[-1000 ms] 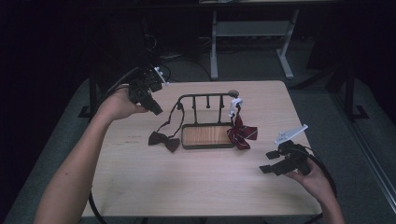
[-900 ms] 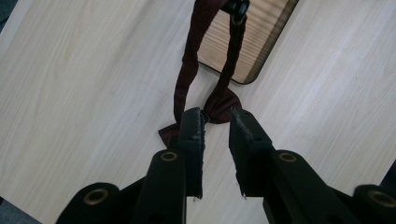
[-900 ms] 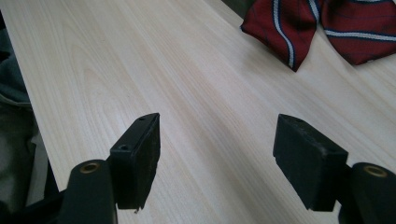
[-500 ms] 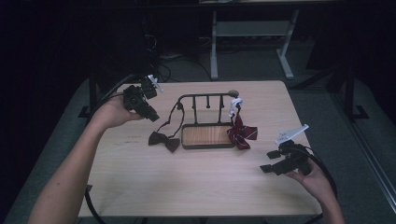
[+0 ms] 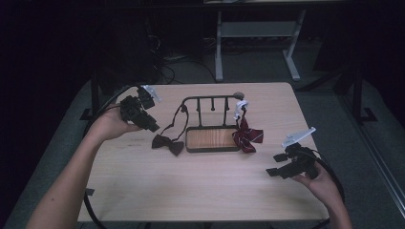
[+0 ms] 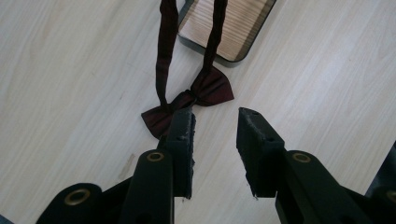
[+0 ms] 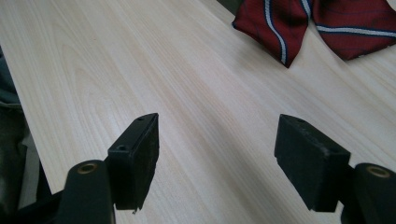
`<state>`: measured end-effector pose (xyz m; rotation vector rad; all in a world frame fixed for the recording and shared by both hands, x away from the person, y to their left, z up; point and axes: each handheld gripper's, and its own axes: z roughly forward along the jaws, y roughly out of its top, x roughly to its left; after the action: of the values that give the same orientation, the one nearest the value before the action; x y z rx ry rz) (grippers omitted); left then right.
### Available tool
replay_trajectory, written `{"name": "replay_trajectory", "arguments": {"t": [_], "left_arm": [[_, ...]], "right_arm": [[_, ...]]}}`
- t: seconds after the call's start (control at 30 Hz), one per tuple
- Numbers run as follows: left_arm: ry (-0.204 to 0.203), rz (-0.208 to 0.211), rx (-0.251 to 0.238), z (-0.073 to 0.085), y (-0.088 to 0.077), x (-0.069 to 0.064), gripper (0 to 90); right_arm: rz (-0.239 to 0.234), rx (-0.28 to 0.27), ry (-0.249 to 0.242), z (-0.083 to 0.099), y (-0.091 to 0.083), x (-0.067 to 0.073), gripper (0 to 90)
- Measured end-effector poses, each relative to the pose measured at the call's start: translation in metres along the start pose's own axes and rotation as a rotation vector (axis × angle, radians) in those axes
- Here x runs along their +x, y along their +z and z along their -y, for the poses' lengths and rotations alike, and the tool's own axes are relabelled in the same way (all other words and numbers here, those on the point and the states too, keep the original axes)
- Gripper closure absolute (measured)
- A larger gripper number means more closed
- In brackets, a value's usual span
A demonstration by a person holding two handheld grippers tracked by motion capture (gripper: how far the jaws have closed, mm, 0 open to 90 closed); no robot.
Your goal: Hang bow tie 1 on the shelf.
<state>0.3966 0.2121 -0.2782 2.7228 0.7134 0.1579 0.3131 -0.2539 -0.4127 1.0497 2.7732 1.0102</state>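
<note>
A dark maroon bow tie (image 5: pixel 167 143) (image 6: pixel 205 91) lies on the table left of a black rack (image 5: pixel 212 100), and its strap (image 6: pixel 163 46) runs up to the rack's left end. A red striped bow tie (image 5: pixel 248 136) (image 7: pixel 280 23) hangs at the rack's right end and rests by the wooden base (image 5: pixel 212 138). My left gripper (image 5: pixel 152 125) (image 6: pixel 215 121) hovers just short of the maroon bow tie. Its jaws have just been opening, with nothing between them. My right gripper (image 5: pixel 275 164) (image 7: pixel 217 126) stands open over bare table, short of the striped tie.
The light wooden table (image 5: pixel 200 191) has its edge close beside both hands. A metal table frame (image 5: pixel 258 33) stands on the floor behind. Cables trail from both grippers over the table's sides.
My left hand has moved right and down toward the maroon bow tie. My right hand has stayed where it was.
</note>
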Motion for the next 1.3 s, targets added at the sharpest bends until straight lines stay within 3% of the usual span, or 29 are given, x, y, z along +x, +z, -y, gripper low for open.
{"name": "replay_trajectory", "arguments": {"t": [0.23,0.53,1.3], "left_arm": [[0.008,0.008,-0.02,0.01,0.006,-0.004,64.0],[-0.017,0.016,-0.051,0.023,0.011,-0.008,57.6],[-0.027,0.019,-0.08,0.048,0.022,-0.017,48.5]], "right_arm": [[0.005,0.006,0.009,0.0,0.001,0.0,30.1],[0.01,0.012,0.012,0.001,0.002,-0.001,30.1],[0.011,0.012,0.01,0.002,0.004,-0.002,30.0]]}}
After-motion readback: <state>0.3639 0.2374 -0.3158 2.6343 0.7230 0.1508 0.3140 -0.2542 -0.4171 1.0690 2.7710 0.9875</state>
